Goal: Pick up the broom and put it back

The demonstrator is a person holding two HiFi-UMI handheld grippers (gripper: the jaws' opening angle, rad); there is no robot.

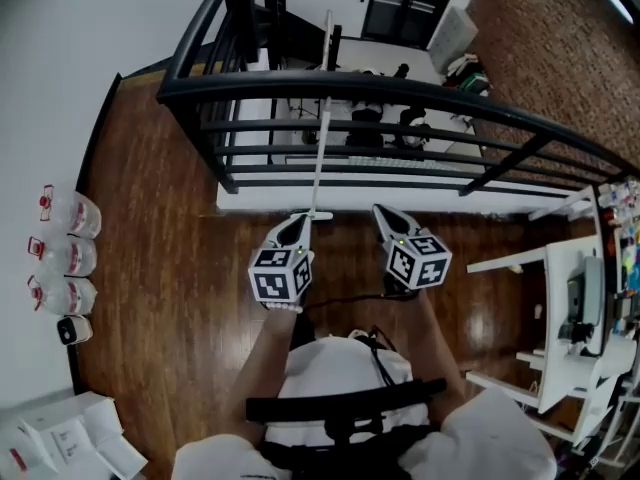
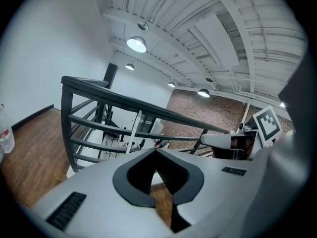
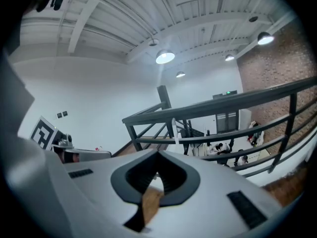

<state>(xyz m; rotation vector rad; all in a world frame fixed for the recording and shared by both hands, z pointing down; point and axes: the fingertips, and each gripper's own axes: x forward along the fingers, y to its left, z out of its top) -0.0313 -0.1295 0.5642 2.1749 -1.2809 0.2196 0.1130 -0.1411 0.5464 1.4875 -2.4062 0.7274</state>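
So the broom (image 1: 319, 138) was a skinny white pole with a short white crossbar at the bottom. It stood pretty much upright on the wood floor (image 1: 170, 258), right up against the black metal railing (image 1: 400, 90), with the pole crossing the rails. No brand or lettering on it that I could make out. The left hand-held gripper (image 1: 298, 220) had its tip just beside that bottom crossbar, though I couldn't tell if it actually touched. Its jaws were pinched together with nothing between them. The right hand-held gripper (image 1: 381, 211) sat near it, off to the side of the broom, jaws also closed on nothing. The only real "print" was the black-and-white square markers on the two cubes. Over by the wall stood three clear bottles (image 1: 68, 258) with red labels, too small to read, and some white boxes (image 1: 70, 433) with red marks, same story.
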